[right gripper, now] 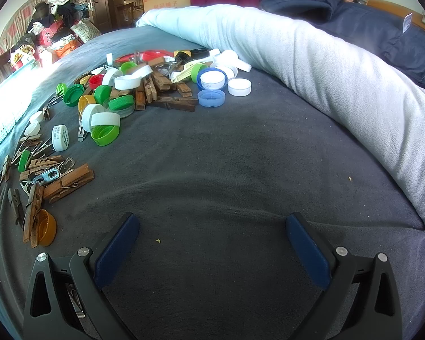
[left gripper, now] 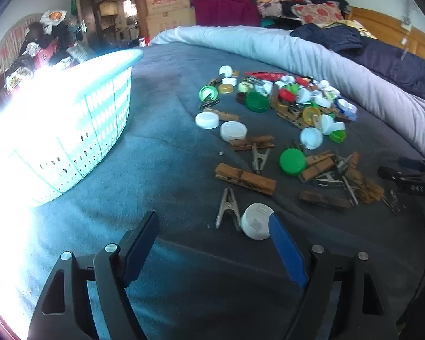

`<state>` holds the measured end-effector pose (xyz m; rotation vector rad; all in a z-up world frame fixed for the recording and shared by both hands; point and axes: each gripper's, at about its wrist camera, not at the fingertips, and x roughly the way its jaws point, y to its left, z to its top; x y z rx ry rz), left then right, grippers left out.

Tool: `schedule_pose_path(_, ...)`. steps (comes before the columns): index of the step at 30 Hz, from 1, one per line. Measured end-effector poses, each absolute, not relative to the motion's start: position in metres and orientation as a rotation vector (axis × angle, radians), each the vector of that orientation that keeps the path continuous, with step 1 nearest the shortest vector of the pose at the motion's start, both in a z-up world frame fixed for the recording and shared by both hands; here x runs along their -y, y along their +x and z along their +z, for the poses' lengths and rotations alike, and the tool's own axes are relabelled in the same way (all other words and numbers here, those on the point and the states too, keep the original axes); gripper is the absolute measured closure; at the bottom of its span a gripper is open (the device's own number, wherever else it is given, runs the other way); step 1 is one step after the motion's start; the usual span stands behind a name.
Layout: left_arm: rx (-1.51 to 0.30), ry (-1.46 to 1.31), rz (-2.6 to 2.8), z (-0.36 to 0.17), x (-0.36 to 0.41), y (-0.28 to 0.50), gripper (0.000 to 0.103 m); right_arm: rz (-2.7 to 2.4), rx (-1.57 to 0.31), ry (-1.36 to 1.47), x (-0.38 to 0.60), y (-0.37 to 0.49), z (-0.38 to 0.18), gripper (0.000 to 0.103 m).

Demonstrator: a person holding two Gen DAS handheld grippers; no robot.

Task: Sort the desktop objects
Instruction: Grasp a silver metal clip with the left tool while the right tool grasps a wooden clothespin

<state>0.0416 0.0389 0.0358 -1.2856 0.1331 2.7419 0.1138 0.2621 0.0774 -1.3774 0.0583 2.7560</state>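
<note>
Jaws gape wide and empty on both grippers above the bed, where mixed caps and clothespins lie unsorted beside the basket.

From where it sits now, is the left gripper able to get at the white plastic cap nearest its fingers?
Probably yes. The left gripper is open, and the white plastic cap lies on the grey blanket just inside its right finger, uncovered. A metal clip lies close beside it and might get nudged.
</note>
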Motion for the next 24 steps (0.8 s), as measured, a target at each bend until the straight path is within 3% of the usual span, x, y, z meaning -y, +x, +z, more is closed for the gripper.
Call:
schedule_pose_path(3, 0.045, -1.31, 2.688, 0.036, -0.03, 0.03, 0.031, 2.756, -0.058, -1.378, -0.262, 0.114, 0.077, 0.0)
schedule_pose_path(6, 0.133, -1.341, 2.652, 0.031, -0.025, 0.016, 0.045, 2.756, -0.058, -1.378, -0.262, 0.114, 0.077, 0.0)
schedule_pose_path(8, 0.147, -1.355, 2.658, 0.028, -0.025, 0.012, 0.045, 2.756, -0.058, -1.378, -0.262, 0.114, 0.077, 0.0)
schedule_pose_path(12, 0.075, -1.409, 2.663, 0.02, -0.029, 0.007, 0.055, 2.756, -0.058, -1.378, -0.262, 0.114, 0.077, 0.0)
schedule_pose_path(14, 0.051, -1.424, 2.666, 0.02, -0.029, 0.008, 0.08, 2.756, -0.058, -1.378, -0.262, 0.114, 0.077, 0.0)
schedule_pose_path(15, 0.064, -1.428, 2.658, 0.021, -0.028, 0.009, 0.085, 2.756, -0.058, -1.378, -0.262, 0.114, 0.077, 0.0)
schedule_pose_path(24, 0.032, -1.364, 2.736, 0.048, -0.009, 0.032, 0.086, 2.753, -0.05, -1.378, -0.261, 0.113, 0.078, 0.0)
